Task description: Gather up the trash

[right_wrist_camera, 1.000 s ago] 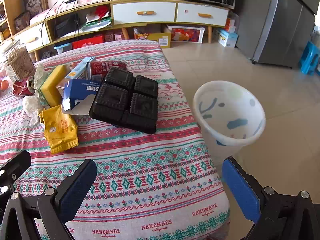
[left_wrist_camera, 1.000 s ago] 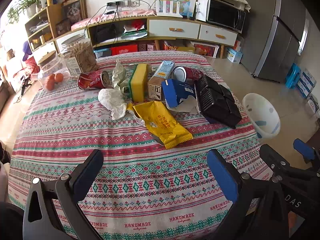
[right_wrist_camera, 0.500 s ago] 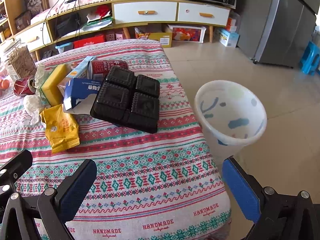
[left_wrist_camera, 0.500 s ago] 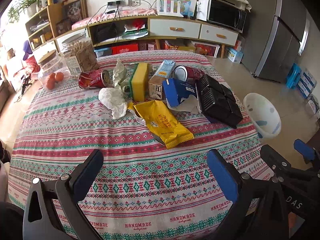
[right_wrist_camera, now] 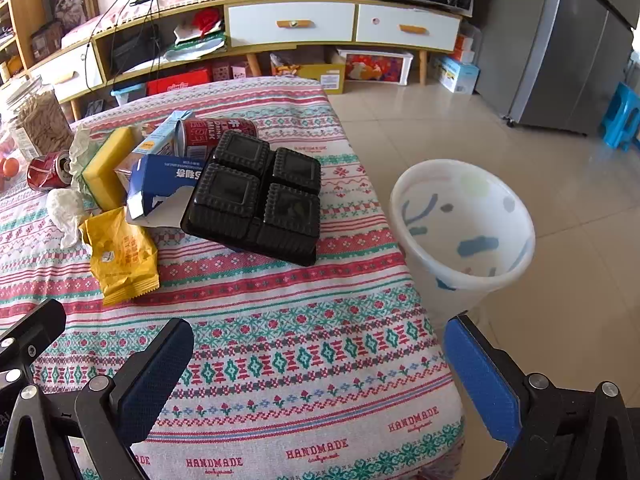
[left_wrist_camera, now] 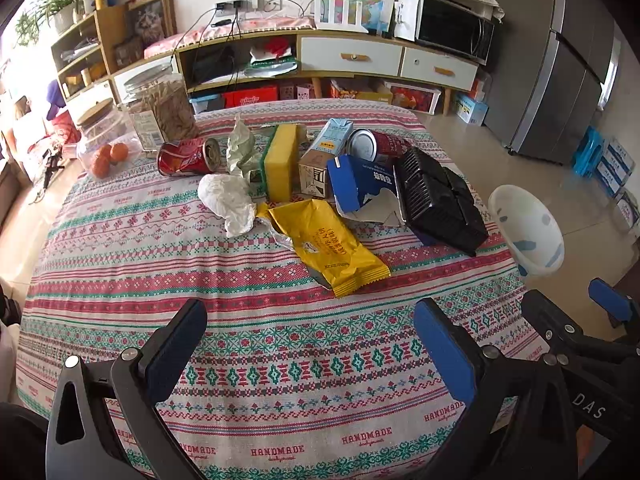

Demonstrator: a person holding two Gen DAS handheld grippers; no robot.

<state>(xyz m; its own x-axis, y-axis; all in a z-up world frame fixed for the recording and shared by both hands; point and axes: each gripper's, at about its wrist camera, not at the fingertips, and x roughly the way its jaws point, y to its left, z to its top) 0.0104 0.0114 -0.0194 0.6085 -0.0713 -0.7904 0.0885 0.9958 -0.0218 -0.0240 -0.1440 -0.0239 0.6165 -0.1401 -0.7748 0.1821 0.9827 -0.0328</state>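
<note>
Trash lies in a heap on the patterned tablecloth (left_wrist_camera: 248,288): a yellow snack wrapper (left_wrist_camera: 332,246) (right_wrist_camera: 120,252), a black plastic tray (left_wrist_camera: 438,200) (right_wrist_camera: 260,196), a torn blue carton (left_wrist_camera: 360,184) (right_wrist_camera: 164,184), a white crumpled tissue (left_wrist_camera: 230,202), two red cans (left_wrist_camera: 188,156) (right_wrist_camera: 214,132), a yellow sponge (left_wrist_camera: 282,160) and a milk carton (left_wrist_camera: 324,152). A white bin (right_wrist_camera: 464,224) (left_wrist_camera: 528,232) stands on the floor right of the table. My left gripper (left_wrist_camera: 310,348) hangs open over the near cloth, empty. My right gripper (right_wrist_camera: 320,364) is open near the table's right corner, empty.
A jar of sticks (left_wrist_camera: 160,108) and a container of oranges (left_wrist_camera: 106,148) sit at the table's far left. A low cabinet (left_wrist_camera: 352,56) with a microwave (left_wrist_camera: 452,28) lines the back wall. A grey fridge (right_wrist_camera: 560,48) and a blue stool (right_wrist_camera: 620,120) stand on the tiled floor.
Both grippers have drifted slightly forward toward the heap. They stay open and empty, and nothing on the table has moved.
</note>
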